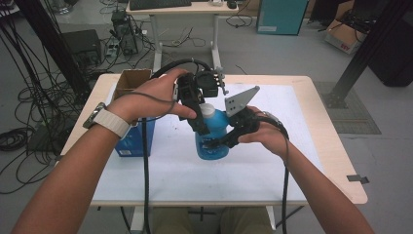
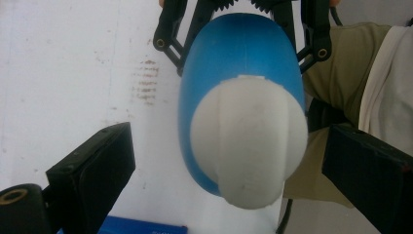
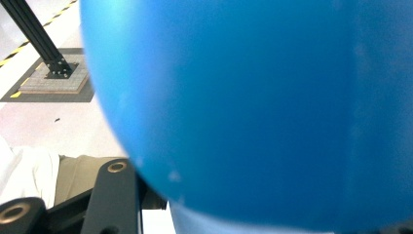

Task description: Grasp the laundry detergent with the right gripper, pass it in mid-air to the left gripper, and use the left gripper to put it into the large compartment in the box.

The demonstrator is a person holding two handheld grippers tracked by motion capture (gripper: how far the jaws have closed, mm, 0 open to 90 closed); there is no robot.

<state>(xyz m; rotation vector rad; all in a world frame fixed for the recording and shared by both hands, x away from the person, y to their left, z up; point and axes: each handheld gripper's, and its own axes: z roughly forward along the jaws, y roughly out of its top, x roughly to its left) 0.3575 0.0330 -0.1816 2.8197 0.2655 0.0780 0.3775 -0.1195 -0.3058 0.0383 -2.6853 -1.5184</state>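
Over the middle of the white-topped table point(image 1: 272, 170), the right gripper point(image 1: 219, 142) is clenched on the body of a blue bottle point(image 1: 214, 141), holding it upright from the person's right. Just above, the left gripper point(image 1: 200, 122) comes down over the bottle's white cap point(image 2: 246, 141); its jaws stand apart on either side of the cap, not touching it. Farther off by the left edge stand a blue box point(image 1: 139, 139) and a cardboard box point(image 1: 131, 80).

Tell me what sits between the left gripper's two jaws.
The white cap of the blue bottle sits between them, untouched, with gaps on both sides; the left gripper view shows this.
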